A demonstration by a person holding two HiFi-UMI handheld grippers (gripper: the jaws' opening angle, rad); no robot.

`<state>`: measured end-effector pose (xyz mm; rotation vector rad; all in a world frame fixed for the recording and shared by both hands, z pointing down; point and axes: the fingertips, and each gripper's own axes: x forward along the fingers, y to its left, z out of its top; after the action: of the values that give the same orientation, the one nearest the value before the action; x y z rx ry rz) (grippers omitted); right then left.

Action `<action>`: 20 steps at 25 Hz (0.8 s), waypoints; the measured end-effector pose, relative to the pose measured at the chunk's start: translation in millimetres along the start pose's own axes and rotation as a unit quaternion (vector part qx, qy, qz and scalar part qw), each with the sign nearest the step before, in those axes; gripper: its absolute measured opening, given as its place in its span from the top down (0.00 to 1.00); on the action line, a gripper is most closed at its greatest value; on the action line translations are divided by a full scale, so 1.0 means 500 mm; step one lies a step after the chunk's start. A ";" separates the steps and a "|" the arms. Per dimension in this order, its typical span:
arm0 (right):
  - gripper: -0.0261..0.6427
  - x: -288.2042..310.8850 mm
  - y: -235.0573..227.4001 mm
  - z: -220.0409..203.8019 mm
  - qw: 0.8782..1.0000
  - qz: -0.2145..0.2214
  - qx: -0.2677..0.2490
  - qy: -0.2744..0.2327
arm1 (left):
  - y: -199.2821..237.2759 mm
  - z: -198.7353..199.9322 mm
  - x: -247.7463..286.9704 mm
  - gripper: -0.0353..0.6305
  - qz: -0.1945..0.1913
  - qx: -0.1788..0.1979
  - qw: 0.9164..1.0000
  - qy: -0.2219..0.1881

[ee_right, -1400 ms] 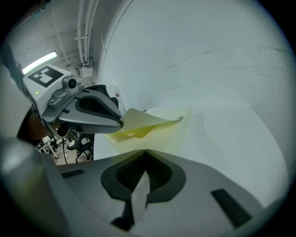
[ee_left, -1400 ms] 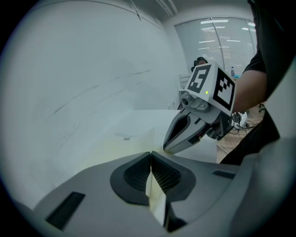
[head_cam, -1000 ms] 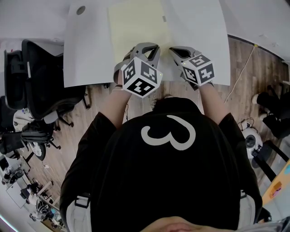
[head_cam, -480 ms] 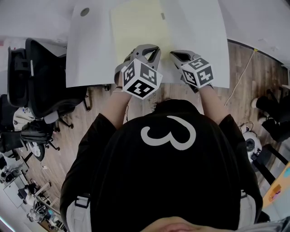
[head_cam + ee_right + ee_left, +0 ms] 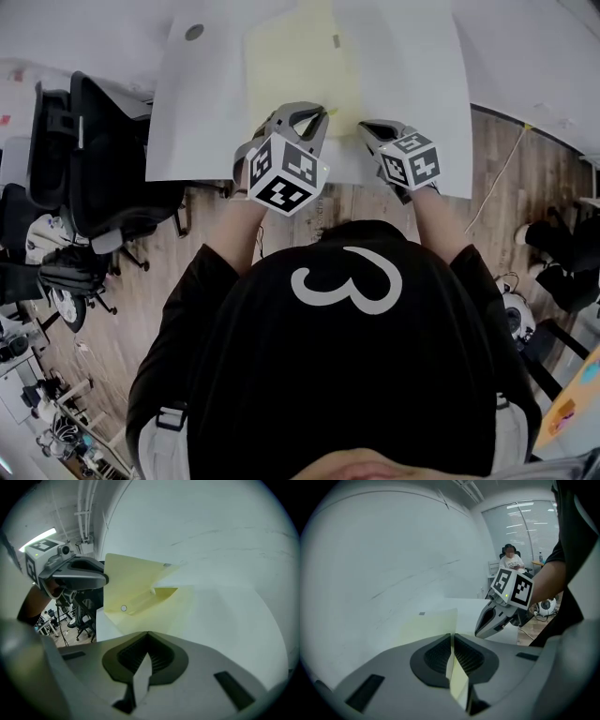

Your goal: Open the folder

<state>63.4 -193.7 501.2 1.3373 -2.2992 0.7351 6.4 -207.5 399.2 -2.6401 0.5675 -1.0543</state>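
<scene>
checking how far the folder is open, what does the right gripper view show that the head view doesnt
Right gripper view only: the yellow folder with its cover raised off its lower sheet by the left gripper, and a round snap on its inner face. Head view only: the person's black shirt, office chairs, wooden floor. Both: the folder, the white table, the left gripper.

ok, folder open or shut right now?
Partly open: the left tongs hold the folder by its yellow cover, lifted off the lower leaf in the right gripper view, inside showing; not laid flat.
</scene>
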 end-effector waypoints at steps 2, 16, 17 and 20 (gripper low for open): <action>0.93 -0.001 0.001 -0.001 1.000 -0.001 -0.002 0.003 | 0.009 0.002 -0.015 0.91 0.008 -0.004 1.000 -0.003; 0.93 0.001 0.003 0.000 1.000 -0.003 -0.019 0.018 | 0.076 -0.014 -0.105 0.91 0.071 -0.057 0.996 -0.015; 0.93 0.001 0.003 0.000 1.000 -0.003 -0.021 0.019 | 0.081 -0.017 -0.112 0.91 0.077 -0.062 0.995 -0.017; 0.93 0.000 0.003 0.000 0.999 -0.002 -0.024 0.023 | 0.097 -0.024 -0.134 0.91 0.095 -0.069 0.993 -0.019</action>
<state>62.2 -193.2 501.0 1.2897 -2.2645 0.6967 -59.2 -222.5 350.0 -2.6511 0.8929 -0.9373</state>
